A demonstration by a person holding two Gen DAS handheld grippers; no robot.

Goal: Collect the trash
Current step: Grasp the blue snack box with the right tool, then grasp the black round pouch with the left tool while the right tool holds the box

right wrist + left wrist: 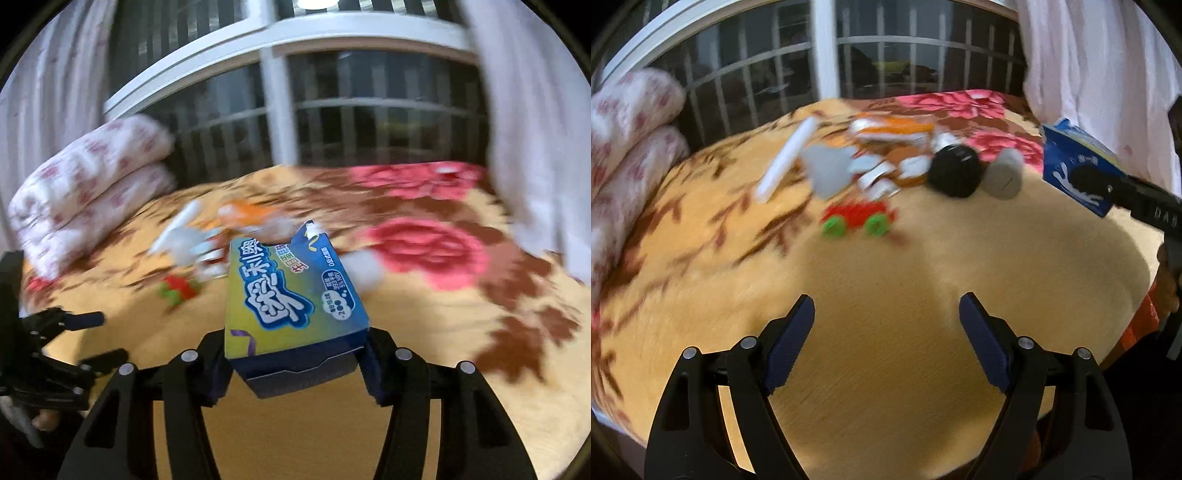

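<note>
A blue and yellow biscuit box sits between the jaws of my right gripper, which is shut on it and holds it above the bed. In the left wrist view the same box hangs at the right edge. My left gripper is open and holds nothing, low over the bare yellow blanket. Further back lies a blurred heap of trash: a white stick, orange and white wrappers, a black round lid, a grey cylinder and a red piece with green wheels.
A folded quilt with a red pattern is stacked at the left of the bed. A barred window stands behind it and a white curtain hangs at the right. The left gripper shows at the left edge of the right wrist view.
</note>
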